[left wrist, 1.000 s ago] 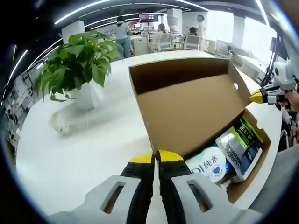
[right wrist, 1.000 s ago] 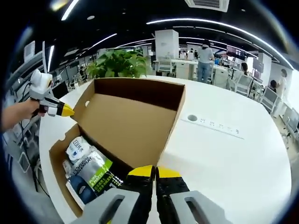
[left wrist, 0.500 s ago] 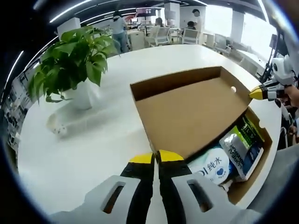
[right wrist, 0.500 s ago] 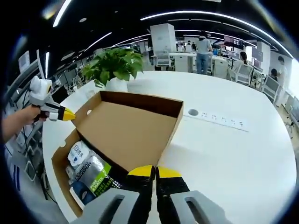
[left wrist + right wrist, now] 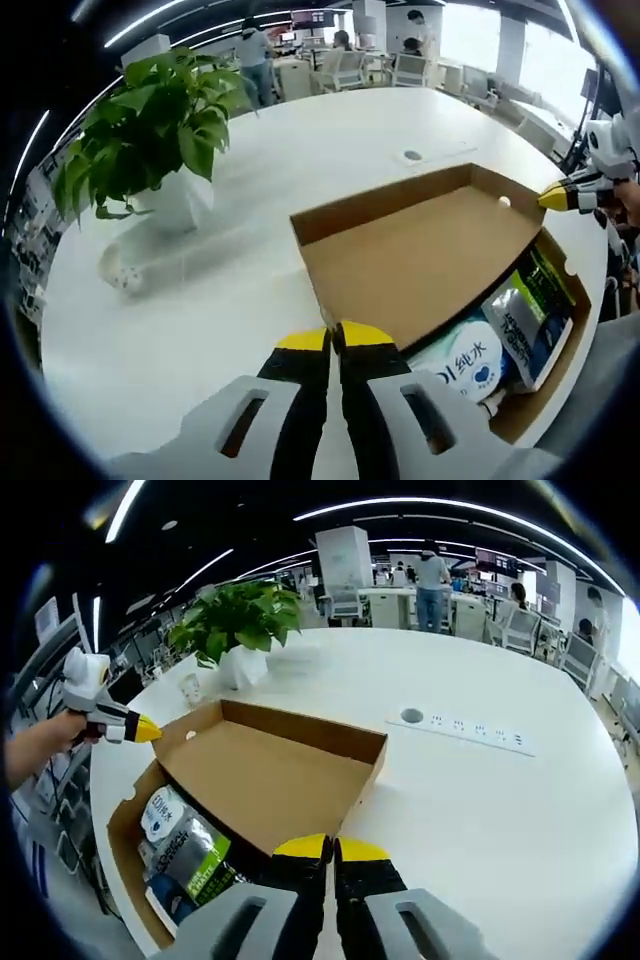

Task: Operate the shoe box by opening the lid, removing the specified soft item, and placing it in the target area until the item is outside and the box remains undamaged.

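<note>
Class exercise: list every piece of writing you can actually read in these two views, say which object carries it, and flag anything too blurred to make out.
"纯水" in blue, on the white round-topped wipes pack in the shoe box.
Letters before it on that pack: partly cut off, unclear.
White print on the green and grey pack: too blurred to read.
Blue print on the white wipes pack in the right gripper view: too small to read.

Right gripper (image 5: 333,848) low in the view, yellow tips pressed together just by the near corner of the open lid (image 5: 275,775). Lid swung back over the white table (image 5: 480,800), tilted. Shoe box (image 5: 125,825) open at left, soft packets (image 5: 185,860) lying inside. Left gripper (image 5: 145,732) held by a hand (image 5: 40,745), tip at the lid's far corner. Potted plant (image 5: 235,630) stood beyond.
</note>
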`<state>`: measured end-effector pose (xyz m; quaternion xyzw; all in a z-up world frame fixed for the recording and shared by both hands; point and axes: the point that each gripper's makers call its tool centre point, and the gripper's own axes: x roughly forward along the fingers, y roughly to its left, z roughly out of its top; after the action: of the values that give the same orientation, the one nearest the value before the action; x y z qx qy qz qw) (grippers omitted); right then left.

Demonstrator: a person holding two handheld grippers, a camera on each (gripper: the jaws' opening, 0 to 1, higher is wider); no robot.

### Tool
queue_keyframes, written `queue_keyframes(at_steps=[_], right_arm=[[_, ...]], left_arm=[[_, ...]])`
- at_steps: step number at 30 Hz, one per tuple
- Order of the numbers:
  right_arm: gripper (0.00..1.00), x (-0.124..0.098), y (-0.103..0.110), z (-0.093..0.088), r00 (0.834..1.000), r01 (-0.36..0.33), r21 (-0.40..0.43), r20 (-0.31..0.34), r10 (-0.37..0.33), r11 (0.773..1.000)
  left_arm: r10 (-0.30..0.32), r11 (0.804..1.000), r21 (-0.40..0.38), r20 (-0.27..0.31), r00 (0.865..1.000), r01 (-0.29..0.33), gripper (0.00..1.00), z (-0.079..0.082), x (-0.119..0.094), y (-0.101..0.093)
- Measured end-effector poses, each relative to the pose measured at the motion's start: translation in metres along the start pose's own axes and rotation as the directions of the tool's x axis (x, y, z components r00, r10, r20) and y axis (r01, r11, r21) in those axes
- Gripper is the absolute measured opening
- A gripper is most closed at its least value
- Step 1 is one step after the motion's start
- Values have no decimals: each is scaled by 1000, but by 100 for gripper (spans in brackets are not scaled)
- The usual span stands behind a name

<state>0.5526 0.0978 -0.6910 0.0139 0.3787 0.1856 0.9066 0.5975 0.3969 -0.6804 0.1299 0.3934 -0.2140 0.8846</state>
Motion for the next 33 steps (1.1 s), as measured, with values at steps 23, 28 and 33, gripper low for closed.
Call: queue_keyframes(at_steps=[23,28,33], right_arm=[[0,7,-3,-2,1000,13,8,5,-13,1000],[0,8,-2,-1,1000,17,-2,7,-17,1000],[0,8,-2,-1,1000,19,-7,5,-19,1000]], left_arm=[[13,1000,-28,5,1000,-13,2,-2,9,1],[10,999,-44,6,1000,-9,2,-3,9,2],[9,999,-48,7,1000,-9,2,-2,8,2]])
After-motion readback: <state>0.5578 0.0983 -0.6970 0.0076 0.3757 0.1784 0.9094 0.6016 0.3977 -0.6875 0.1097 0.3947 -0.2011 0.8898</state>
